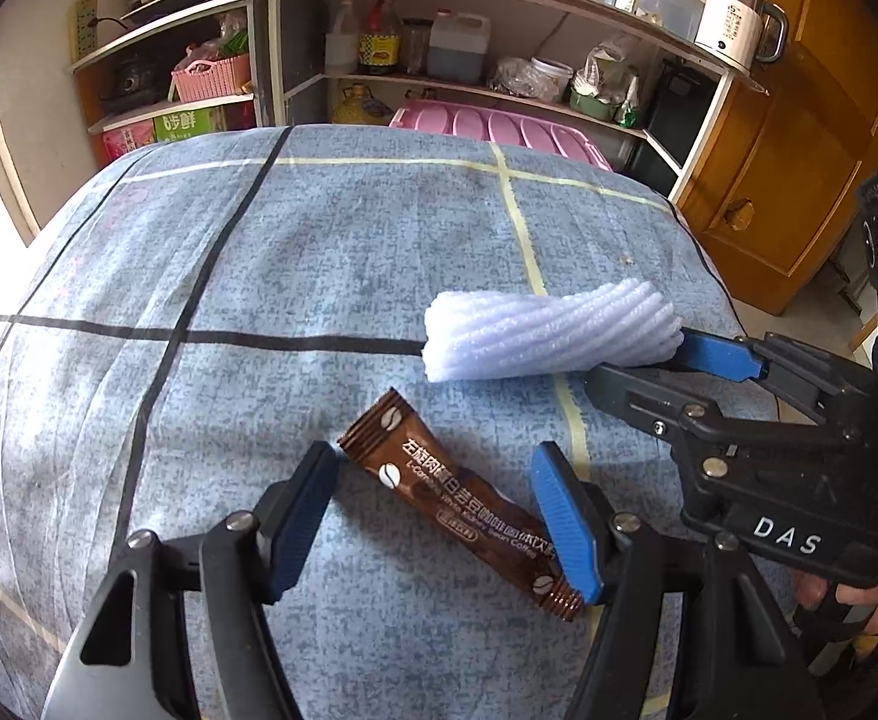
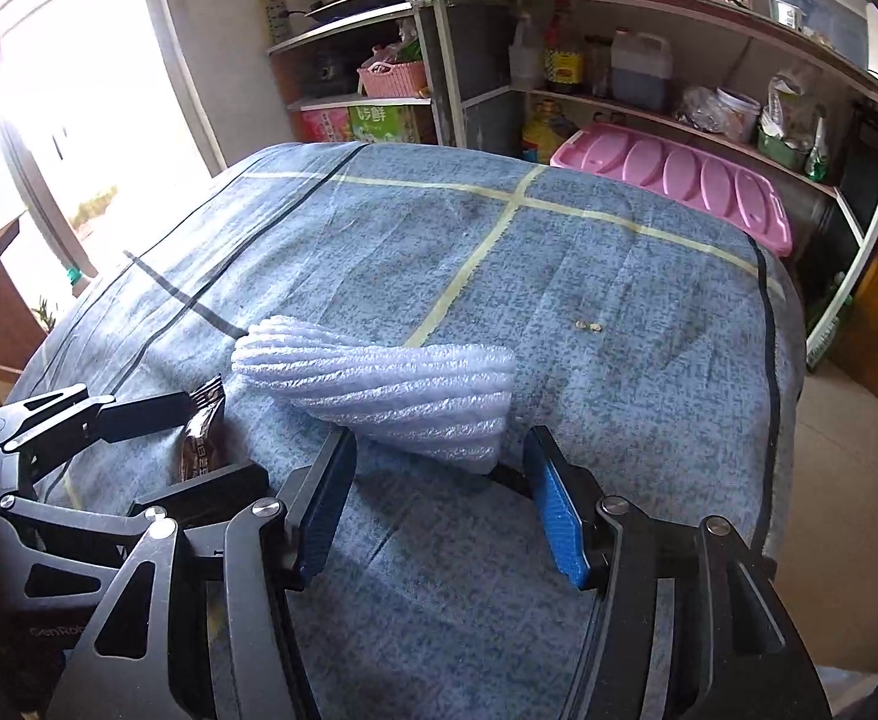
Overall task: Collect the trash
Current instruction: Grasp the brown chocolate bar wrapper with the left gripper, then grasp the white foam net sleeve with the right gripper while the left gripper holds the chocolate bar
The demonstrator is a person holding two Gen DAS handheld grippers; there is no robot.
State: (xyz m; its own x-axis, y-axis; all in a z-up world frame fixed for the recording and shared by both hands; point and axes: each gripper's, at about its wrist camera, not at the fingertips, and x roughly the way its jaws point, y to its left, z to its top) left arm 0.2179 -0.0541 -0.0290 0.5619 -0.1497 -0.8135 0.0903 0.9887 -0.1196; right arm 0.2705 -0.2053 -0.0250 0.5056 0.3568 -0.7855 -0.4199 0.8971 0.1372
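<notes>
A brown foil coffee sachet (image 1: 460, 501), printed with white lettering and bean marks, lies flat on the blue checked cloth (image 1: 318, 264), its long axis running from far-left to near-right. The left gripper (image 1: 439, 516) straddles it, jaws wide apart, gripping nothing. Just beyond lies a twisted white ribbed foam sheet (image 2: 378, 387), long axis left to right. The right gripper (image 2: 439, 507) stands at its near end, jaws spread, not closed on it. A pink woven basket (image 1: 210, 77) on the far shelf holds bagged items.
</notes>
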